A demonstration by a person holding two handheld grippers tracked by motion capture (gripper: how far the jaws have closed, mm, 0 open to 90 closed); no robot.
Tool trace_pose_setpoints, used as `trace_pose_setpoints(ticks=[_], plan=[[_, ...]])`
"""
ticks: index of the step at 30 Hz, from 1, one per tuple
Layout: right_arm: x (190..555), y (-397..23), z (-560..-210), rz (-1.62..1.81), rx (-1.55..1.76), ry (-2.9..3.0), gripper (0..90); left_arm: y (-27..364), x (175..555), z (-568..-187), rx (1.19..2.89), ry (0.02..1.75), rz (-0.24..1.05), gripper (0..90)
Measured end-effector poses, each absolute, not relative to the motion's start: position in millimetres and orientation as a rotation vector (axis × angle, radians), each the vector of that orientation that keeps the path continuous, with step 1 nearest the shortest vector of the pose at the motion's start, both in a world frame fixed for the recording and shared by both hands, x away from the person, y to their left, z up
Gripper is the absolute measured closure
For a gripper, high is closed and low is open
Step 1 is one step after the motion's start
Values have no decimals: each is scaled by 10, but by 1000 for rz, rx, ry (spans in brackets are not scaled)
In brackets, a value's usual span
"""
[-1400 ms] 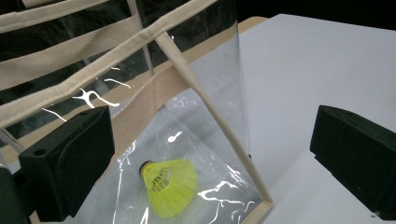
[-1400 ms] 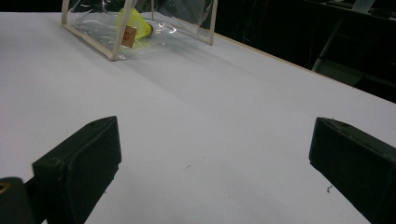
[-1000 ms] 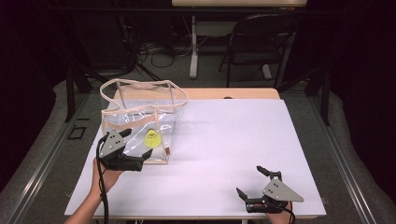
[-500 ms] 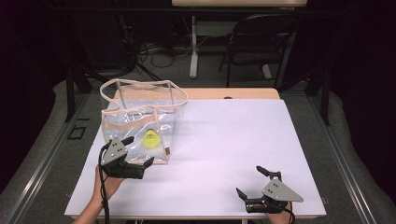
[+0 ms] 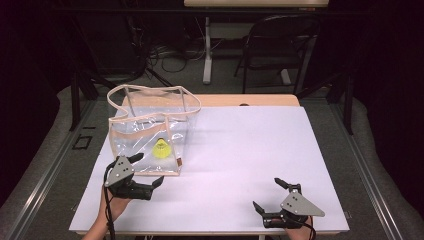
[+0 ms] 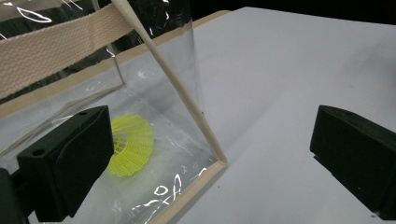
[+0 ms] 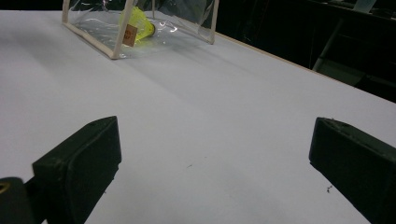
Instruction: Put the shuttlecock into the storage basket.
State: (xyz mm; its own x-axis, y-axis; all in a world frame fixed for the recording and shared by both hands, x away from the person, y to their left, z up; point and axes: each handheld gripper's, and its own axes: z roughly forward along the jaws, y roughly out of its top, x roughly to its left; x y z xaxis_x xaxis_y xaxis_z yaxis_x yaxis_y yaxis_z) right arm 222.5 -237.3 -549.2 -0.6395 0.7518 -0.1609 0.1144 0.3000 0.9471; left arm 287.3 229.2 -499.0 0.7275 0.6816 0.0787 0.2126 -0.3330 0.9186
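A clear plastic bag (image 5: 150, 135) with beige trim and straps stands on the left of the white table (image 5: 250, 145). A yellow shuttlecock (image 5: 162, 149) lies inside it, also seen through the bag wall (image 6: 130, 143) and far off (image 7: 139, 23). My left gripper (image 5: 147, 170) is open just in front of the bag's near right corner (image 6: 219, 161), touching nothing. My right gripper (image 5: 270, 196) rests open near the table's front right edge, nothing between its jaws.
A black chair (image 5: 277, 45) and a desk leg (image 5: 206, 45) stand beyond the table's far edge. Cables lie on the floor behind. The table's wooden far rim (image 5: 240, 100) shows past the white sheet.
My left gripper has drawn back from the bag toward the near edge and now sits open in front of its corner. The right gripper has stayed put.
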Motion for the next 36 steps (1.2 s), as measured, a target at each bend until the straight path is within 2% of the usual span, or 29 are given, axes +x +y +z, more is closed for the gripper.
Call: trace_pose_setpoints(ticks=[36], plan=[[2222, -2366, -5489, 1355, 763, 1975, 19, 2353, 2602, -5437, 1872, 677, 526, 0]])
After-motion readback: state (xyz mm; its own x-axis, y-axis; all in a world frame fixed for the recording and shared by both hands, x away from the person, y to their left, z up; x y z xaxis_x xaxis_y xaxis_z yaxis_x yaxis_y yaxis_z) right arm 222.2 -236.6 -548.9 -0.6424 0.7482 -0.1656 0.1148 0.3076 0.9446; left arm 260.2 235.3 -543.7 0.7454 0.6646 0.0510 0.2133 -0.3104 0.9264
